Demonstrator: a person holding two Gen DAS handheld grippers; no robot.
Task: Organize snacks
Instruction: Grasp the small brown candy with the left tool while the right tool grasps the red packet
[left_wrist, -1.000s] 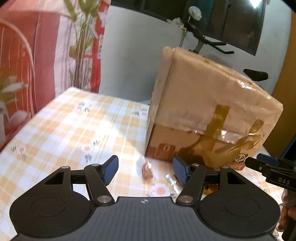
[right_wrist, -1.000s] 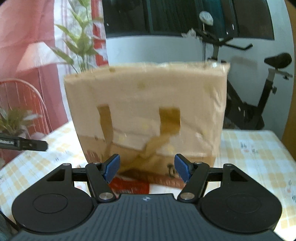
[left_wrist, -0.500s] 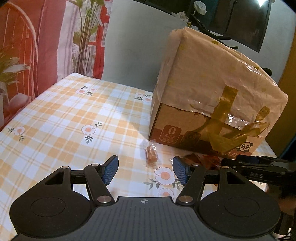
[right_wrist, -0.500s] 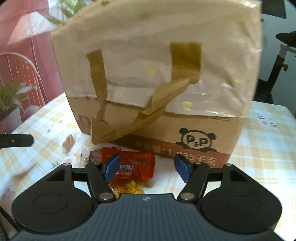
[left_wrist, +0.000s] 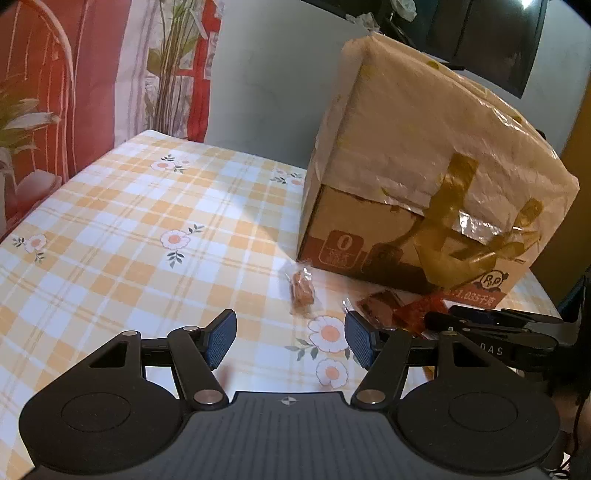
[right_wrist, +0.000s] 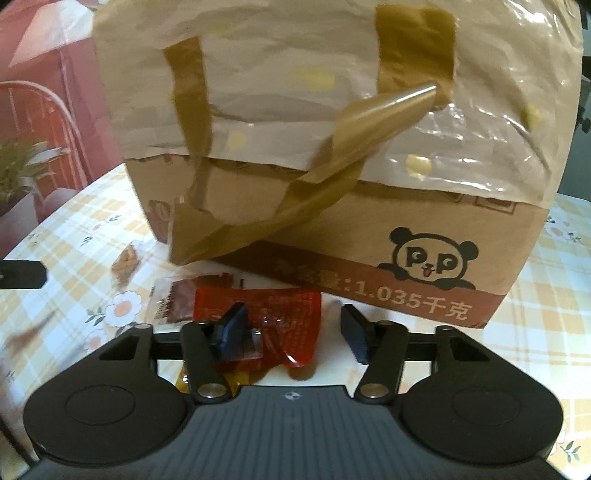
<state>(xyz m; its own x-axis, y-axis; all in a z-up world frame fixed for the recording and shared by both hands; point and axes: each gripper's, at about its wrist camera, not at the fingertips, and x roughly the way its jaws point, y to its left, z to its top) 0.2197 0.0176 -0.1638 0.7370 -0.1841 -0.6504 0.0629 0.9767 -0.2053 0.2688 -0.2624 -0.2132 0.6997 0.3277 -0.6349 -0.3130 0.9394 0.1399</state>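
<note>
From the left wrist view, the left gripper (left_wrist: 290, 338) hangs over the checked tablecloth (left_wrist: 122, 229) with its jaws spread wide and nothing between them. Ahead of it a small clear-wrapped brown snack (left_wrist: 301, 290) lies on the cloth, just off the near left corner of a large cardboard box (left_wrist: 417, 192) that is draped in crinkled plastic and strapped with brown tape. To the right, a dark brown packet (left_wrist: 380, 306) and a red packet (left_wrist: 421, 312) lie along the box's front edge, partly covered by the right gripper (left_wrist: 491, 328), whose fingers reach in from the right edge of the picture; its opening cannot be judged here. From the right wrist view, the right gripper (right_wrist: 291, 334) is wide open and grips nothing, its left finger lying over the red packet (right_wrist: 284, 314), which sits just in front of the box (right_wrist: 332, 122). The brown packet (right_wrist: 175, 299) touches the red one's left side, and the small snack (right_wrist: 125, 260) beyond it is blurred. A yellowish wrapper (right_wrist: 236, 380) beneath the finger linkage is mostly hidden. The box fills the view and hides the far side of the table.
</note>
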